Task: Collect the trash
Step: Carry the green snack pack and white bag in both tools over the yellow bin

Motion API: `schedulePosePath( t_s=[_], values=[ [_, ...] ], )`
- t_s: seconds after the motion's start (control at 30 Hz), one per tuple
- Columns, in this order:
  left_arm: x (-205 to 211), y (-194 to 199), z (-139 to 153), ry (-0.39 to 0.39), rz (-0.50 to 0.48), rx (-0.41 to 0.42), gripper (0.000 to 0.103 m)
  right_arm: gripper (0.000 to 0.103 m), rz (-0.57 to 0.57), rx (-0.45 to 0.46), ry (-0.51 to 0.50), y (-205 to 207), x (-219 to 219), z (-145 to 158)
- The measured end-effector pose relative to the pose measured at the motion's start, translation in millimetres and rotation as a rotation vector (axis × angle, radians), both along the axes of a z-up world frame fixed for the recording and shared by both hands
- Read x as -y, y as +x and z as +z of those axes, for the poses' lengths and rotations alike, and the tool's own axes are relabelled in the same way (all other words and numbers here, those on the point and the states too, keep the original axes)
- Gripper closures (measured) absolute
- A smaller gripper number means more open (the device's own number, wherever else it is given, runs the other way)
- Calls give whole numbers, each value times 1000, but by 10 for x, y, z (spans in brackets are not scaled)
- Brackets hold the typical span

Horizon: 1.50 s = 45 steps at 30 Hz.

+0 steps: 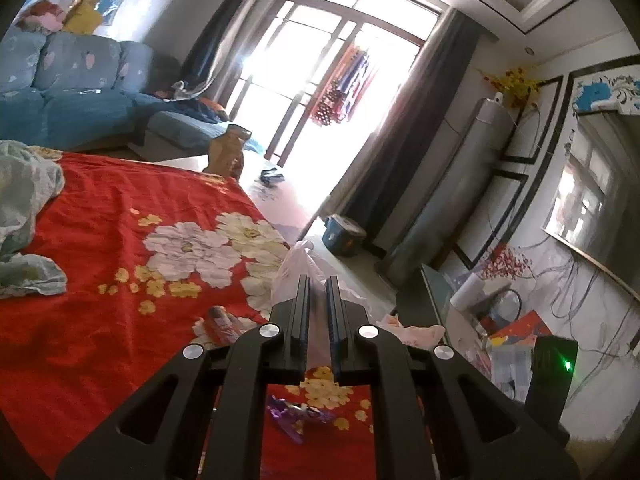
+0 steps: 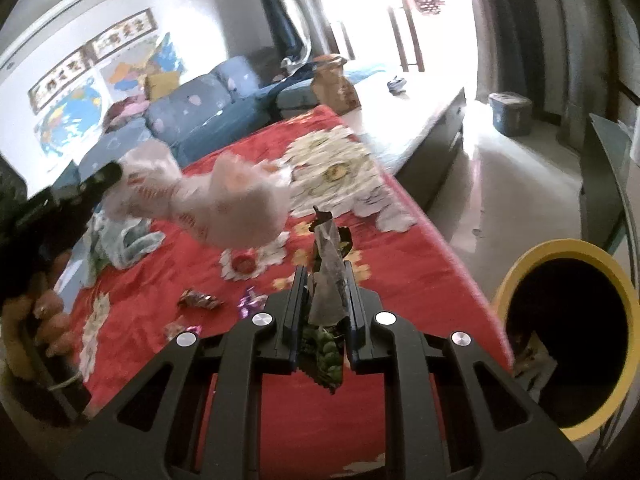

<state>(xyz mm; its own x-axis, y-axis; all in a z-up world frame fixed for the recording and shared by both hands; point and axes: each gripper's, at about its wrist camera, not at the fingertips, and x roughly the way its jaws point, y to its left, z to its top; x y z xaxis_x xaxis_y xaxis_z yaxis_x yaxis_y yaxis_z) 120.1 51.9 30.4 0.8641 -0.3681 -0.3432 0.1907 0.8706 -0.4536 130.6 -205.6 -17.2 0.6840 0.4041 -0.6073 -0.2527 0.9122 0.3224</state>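
My left gripper (image 1: 319,280) is shut on a thin white plastic bag (image 1: 300,270) that bulges out past its fingertips. The right wrist view shows that same bag (image 2: 224,204), blurred and printed in red, hanging above the red flowered cloth (image 2: 400,280) from the left gripper (image 2: 110,174), which a hand holds. My right gripper (image 2: 324,270) is shut on a crumpled silver and green snack wrapper (image 2: 328,292) that sticks up between its fingers. Loose candy wrappers lie on the cloth: a brown one (image 2: 200,300), a purple one (image 2: 252,300) and another purple one (image 1: 296,416).
A dark bin with a yellow rim (image 2: 560,272) stands at the table's right side, some trash inside. Pale blue plastic bags (image 1: 24,200) lie at the cloth's left. A brown paper bag (image 1: 228,156) stands at the far end. A blue sofa (image 1: 60,92) is behind, a blue tub (image 1: 344,236) on the floor.
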Motion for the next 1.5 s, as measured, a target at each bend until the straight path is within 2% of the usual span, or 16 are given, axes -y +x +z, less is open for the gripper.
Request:
schedulePosePath(
  t_s=[0.37, 0.77, 1.5],
  values=[
    [430, 38, -26, 57, -81, -12, 96, 91, -164, 8, 35, 84, 615, 68],
    [932, 136, -54, 119, -172, -17, 96, 91, -289, 18, 78, 95, 1087, 81],
    [1902, 307, -277, 224, -355, -47, 97, 91, -415, -10, 135, 155, 1653, -89]
  ],
)
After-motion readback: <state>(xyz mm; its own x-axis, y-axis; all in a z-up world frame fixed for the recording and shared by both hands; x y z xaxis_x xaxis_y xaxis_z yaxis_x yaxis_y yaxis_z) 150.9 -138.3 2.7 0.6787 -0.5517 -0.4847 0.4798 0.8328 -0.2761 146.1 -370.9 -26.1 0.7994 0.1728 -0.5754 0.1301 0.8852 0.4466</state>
